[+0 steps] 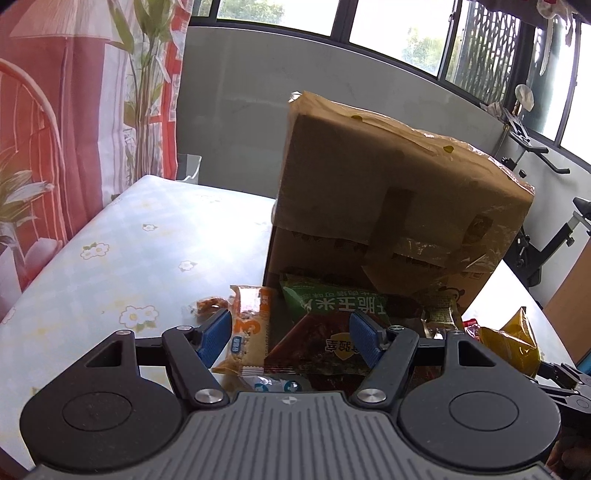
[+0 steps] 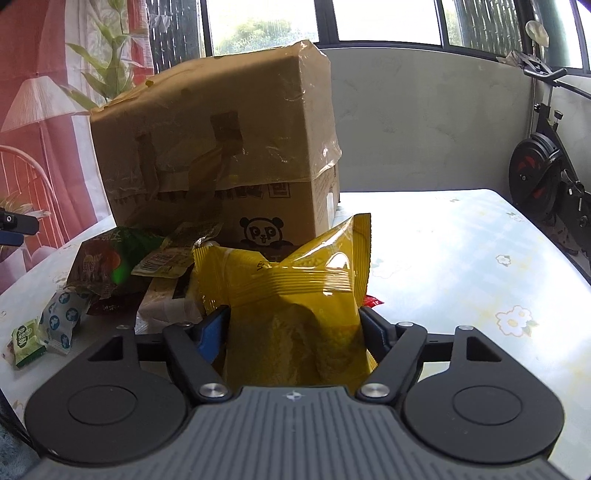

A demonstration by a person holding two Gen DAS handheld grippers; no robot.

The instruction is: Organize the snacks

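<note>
Daylight pours in from the windows [image 1: 395,33] behind, so both views are backlit. The glass blows out to white, and the desk [image 2: 443,236] glares nearly white in the right view. The box [image 1: 388,192] faces the cameras in its own shade, dim and slightly soft. The yellow bag [image 2: 295,288] carries small bright glints. Fisheye lenses bend the window frames and desk edges, and a pink cast tints the curtain [image 1: 55,129] at left.

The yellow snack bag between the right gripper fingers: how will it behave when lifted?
The yellow bag looks puffed and creased, so it is probably light and will crumple under the right gripper. Its glossy film may be slippery. The free top end would likely flop.
</note>
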